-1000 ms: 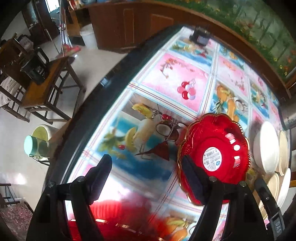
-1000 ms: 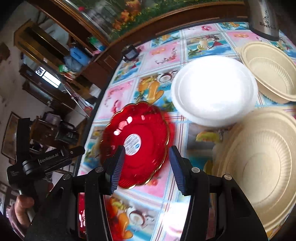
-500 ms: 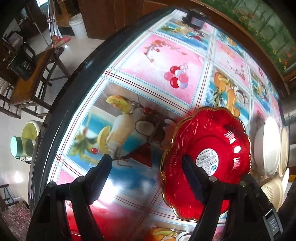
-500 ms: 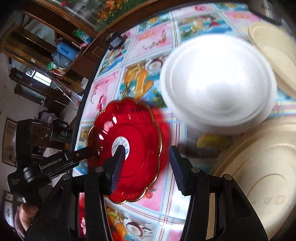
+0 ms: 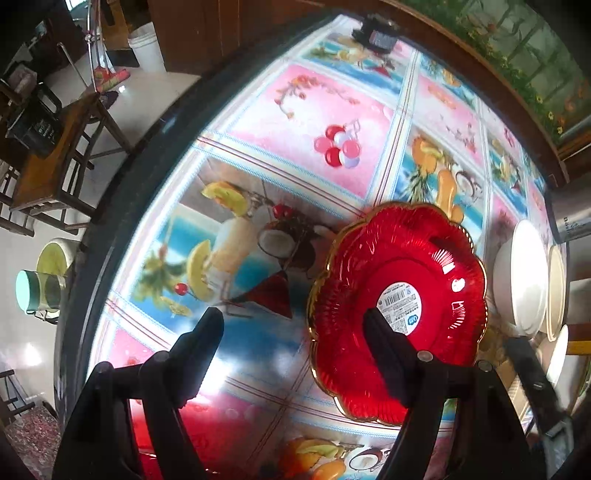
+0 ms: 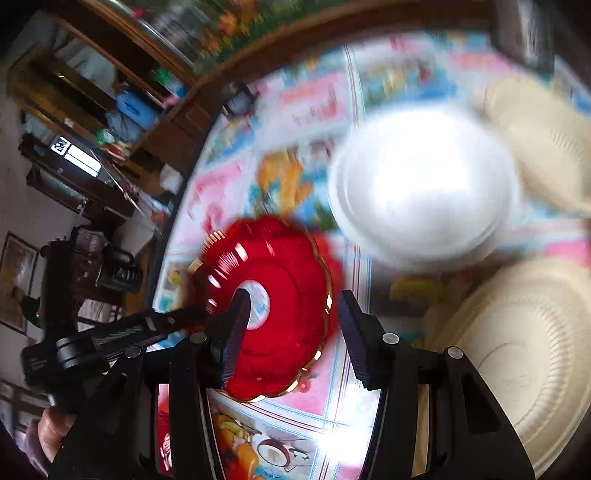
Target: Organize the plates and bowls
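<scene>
A red scalloped plate [image 5: 436, 266] with a gold rim and a white sticker lies on the fruit-print tablecloth. My left gripper [image 5: 291, 347] hangs open above the cloth; its right finger [image 5: 384, 354] overlaps the plate's near side and its left finger stands over bare cloth. In the right wrist view, which is blurred, the red plate [image 6: 288, 280] sits just past my right gripper [image 6: 291, 332]. That gripper is open, with the plate's gold right rim showing between its fingers. The left gripper [image 6: 110, 332] reaches in from the left to the plate's left rim.
A white bowl [image 6: 421, 184] and cream plates [image 6: 535, 354] lie to the right. Another cream dish [image 6: 546, 140] sits behind, by a steel kettle [image 5: 576, 218]. A small black device [image 5: 376, 33] sits far off. The table's dark edge [image 5: 110, 229] runs left. Something red [image 5: 229, 428] lies below the left gripper.
The right wrist view has swung and blurred, and the red plate now sits lower and closer to its fingers. The left gripper's finger has come up to the plate's left rim.
</scene>
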`<state>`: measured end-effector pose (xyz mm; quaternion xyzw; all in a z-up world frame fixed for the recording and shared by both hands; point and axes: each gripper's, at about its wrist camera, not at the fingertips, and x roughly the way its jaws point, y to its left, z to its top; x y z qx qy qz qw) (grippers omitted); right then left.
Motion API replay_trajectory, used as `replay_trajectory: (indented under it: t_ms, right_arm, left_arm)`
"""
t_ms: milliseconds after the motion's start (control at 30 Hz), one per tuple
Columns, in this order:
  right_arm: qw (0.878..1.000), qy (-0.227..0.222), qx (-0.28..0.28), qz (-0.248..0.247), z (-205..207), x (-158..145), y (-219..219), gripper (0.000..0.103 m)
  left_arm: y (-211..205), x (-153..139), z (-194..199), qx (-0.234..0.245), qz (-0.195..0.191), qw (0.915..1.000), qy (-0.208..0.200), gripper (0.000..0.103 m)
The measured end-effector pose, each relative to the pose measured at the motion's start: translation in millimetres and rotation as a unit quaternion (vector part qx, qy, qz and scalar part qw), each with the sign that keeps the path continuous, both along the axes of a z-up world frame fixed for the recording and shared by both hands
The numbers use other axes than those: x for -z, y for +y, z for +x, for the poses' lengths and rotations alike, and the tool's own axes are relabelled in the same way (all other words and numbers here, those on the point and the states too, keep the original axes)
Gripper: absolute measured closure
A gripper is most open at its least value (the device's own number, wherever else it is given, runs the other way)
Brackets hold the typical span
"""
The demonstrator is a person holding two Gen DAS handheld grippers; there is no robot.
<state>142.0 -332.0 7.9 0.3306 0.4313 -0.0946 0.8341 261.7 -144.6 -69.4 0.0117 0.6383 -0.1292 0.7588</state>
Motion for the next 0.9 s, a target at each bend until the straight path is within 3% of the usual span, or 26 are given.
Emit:
replay_trajectory:
  t_ms: [67, 267, 367, 533, 900]
  right_arm:
    - [1.0, 0.011, 0.007, -0.02, 0, -3, 1, 0.053]
    - [0.997, 0.077, 0.009, 0.024, 14, 40, -9, 0.054]
    - [0.996, 0.081, 0.007, 0.031, 17, 46, -10, 0.054]
    - [0.998, 0.032, -0.013, 0.054, 17, 37, -8, 0.054]
    - [0.996, 0.065, -0.009, 0.065, 22, 52, -10, 0.054]
  left_arm:
    - [-1, 0, 0, -0.001, 0.0, 1.0, -0.001, 0.025]
    - [-9, 12, 1, 0.004, -0.001, 0.9999, 0.012, 0.025]
    - [-11, 17, 4, 0.002, -0.004, 0.9998, 0.018, 0.025]
    - [-10, 19, 6, 0.0, -0.008, 0.9997, 0.021, 0.025]
    - [-15, 24, 6, 0.005, -0.017, 0.9994, 0.03, 0.025]
